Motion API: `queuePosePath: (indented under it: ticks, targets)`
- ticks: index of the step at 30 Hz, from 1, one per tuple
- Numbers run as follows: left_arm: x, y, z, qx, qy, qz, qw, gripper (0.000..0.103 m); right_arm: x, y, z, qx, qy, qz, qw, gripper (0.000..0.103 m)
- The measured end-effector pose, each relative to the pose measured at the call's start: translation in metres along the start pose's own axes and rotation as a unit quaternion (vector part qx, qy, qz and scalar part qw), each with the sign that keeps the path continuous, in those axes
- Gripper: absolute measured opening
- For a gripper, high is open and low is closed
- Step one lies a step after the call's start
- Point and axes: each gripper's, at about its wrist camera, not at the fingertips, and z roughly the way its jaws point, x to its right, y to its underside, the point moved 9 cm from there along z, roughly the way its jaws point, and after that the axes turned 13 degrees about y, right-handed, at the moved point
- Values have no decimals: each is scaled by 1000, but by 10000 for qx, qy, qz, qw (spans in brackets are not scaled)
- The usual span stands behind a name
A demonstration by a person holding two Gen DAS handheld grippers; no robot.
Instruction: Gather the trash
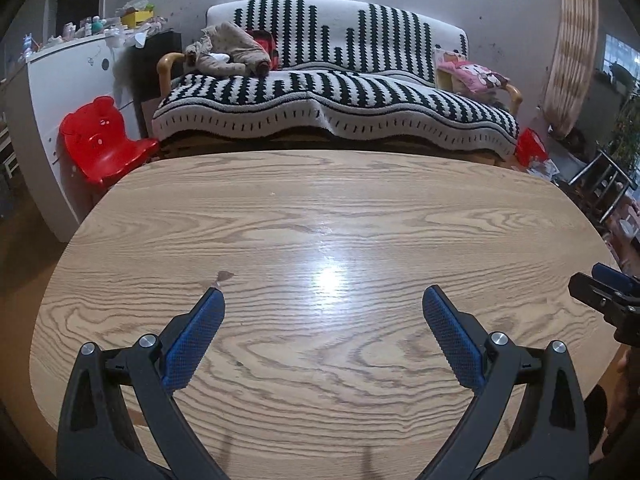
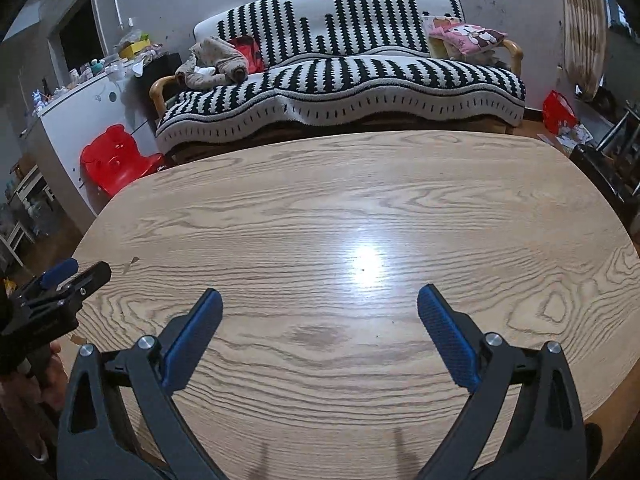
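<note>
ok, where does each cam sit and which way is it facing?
Left wrist: on the left gripper, looking forward over the table at the sofa; own jaws open, right gripper at the right edge.
Right wrist: on the right gripper, same heading, table and sofa ahead; own jaws open, left gripper at the left edge, with a hand below it.
Shared: table, sofa, red chair, scrap on the table.

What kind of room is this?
Probably a home living room. A sofa with a striped cover stands behind the wooden table, a pink cartoon pillow lies on it, and a small red chair sits beside it.
</note>
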Motion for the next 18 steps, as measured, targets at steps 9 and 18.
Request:
queuePosePath:
  ticks: [9,18]
  targets:
    - [3,3,1,-13,-36,-13,10000,96,5,4,-3,-17,-28,33,10000,95]
    - [4,2,2,-30,-50,4,10000,96,9,4,-5,1,-13,51,10000,95]
